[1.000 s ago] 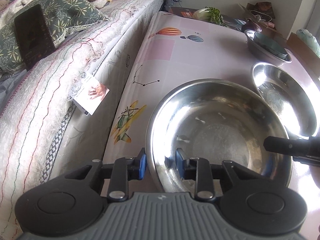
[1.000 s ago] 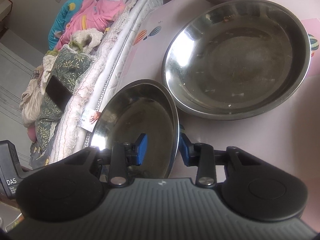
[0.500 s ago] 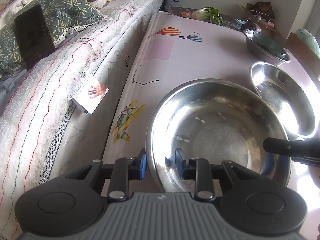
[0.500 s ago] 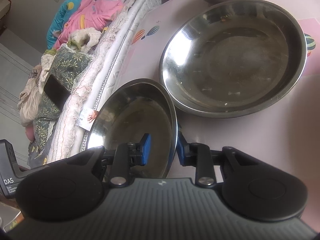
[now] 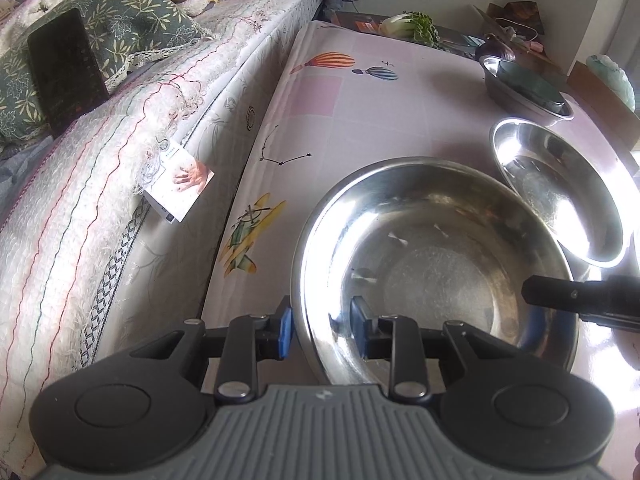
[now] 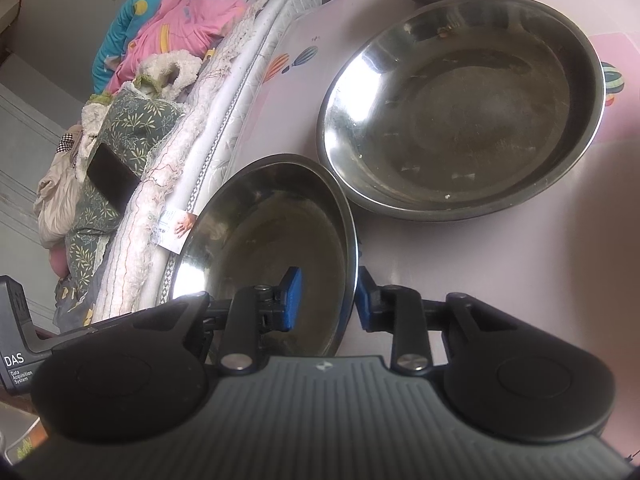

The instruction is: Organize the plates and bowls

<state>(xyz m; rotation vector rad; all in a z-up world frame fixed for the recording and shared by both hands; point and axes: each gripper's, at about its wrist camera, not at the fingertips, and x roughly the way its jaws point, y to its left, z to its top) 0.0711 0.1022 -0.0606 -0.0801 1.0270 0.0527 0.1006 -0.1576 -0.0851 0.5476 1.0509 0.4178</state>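
Note:
A large steel bowl (image 5: 432,264) is held by both grippers at opposite sides. My left gripper (image 5: 322,320) is shut on its near rim, one blue pad outside, one inside. A black finger (image 5: 568,300) of the right gripper shows at the bowl's far right rim. In the right wrist view the same bowl (image 6: 272,248) sits tilted, with my right gripper (image 6: 326,296) shut on its rim. A second steel bowl (image 6: 460,108) rests on the table just beyond, its rim close to the held one; the left wrist view shows this second bowl (image 5: 560,192) at the right.
A third steel bowl with a green dish inside (image 5: 524,92) stands at the back of the pink tablecloth (image 5: 320,120). A bed with a quilt (image 5: 100,200), pillow and phone (image 5: 64,76) runs along the table's left edge. Vegetables (image 5: 412,26) lie at the far end.
The right gripper's pads drew slightly closer on the bowl's rim. The second bowl sits a touch nearer in both views. Otherwise nothing moved.

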